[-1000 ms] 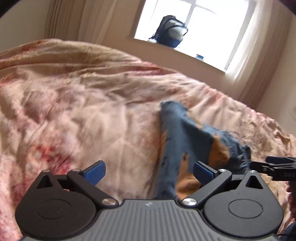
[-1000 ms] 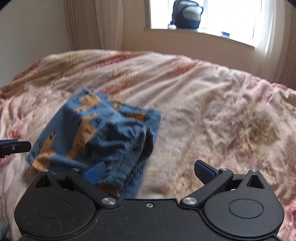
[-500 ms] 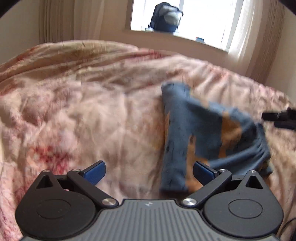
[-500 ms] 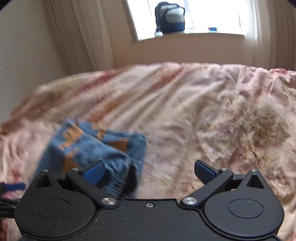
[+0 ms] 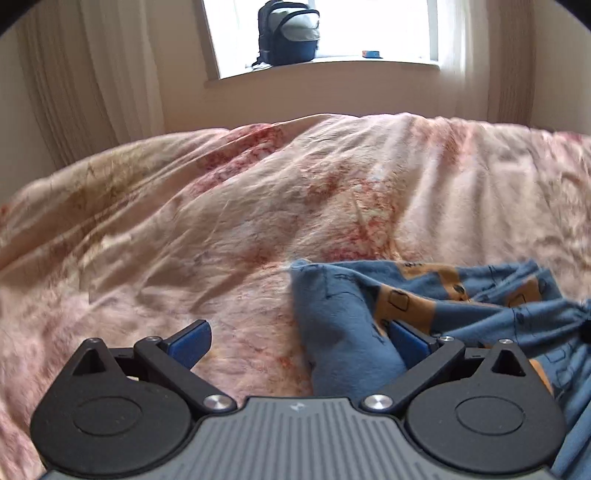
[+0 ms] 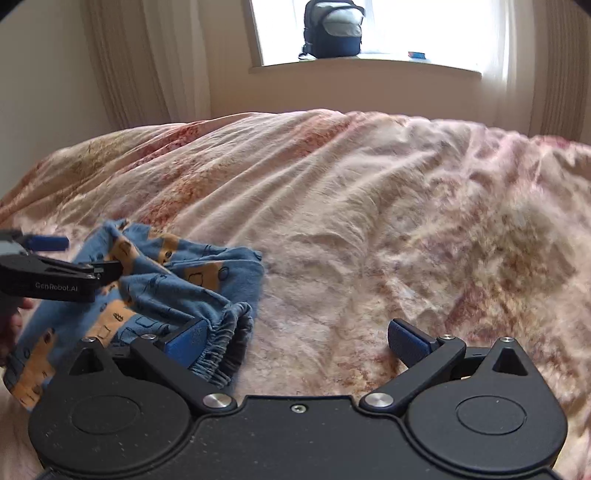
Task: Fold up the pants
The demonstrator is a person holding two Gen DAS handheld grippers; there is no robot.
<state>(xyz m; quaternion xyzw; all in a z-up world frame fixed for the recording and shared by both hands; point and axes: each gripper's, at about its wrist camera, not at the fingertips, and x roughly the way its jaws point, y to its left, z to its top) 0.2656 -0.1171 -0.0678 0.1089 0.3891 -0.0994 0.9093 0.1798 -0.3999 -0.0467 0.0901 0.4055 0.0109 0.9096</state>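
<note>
Pants (image 6: 147, 288), blue with orange printed shapes, lie bunched on the near left part of a pink and cream patterned bedspread (image 6: 369, 221) in the right wrist view, and on the near right part in the left wrist view (image 5: 424, 314). At the far left of the right wrist view the left gripper (image 6: 88, 258) reaches in sideways, a black body with "GenRobot.AI" printed on it (the lettering is partly blurred), its blue pad above the cloth and its lower black finger lying against the upper left edge of the fabric. In its own camera the left gripper (image 5: 299, 341) has its jaws spread wide, nothing clamped: the left pad is over bare bedspread, and a fold of plain blue fabric rises between the fingers, touching the right pad. Moving rightward, the gathered elastic waistband (image 6: 225, 332) sits at the near right end of the heap, just beside the left pad of the right gripper (image 6: 295, 341). That gripper is also spread wide and grips nothing; its right pad hangs over bare bedspread, well apart from the cloth. Beyond the bed, pale curtains (image 6: 122, 62) hang left of a bright window, and a dark backpack (image 6: 334, 29) stands on the windowsill (image 6: 369, 64), with a small blue item further right along the sill.
</note>
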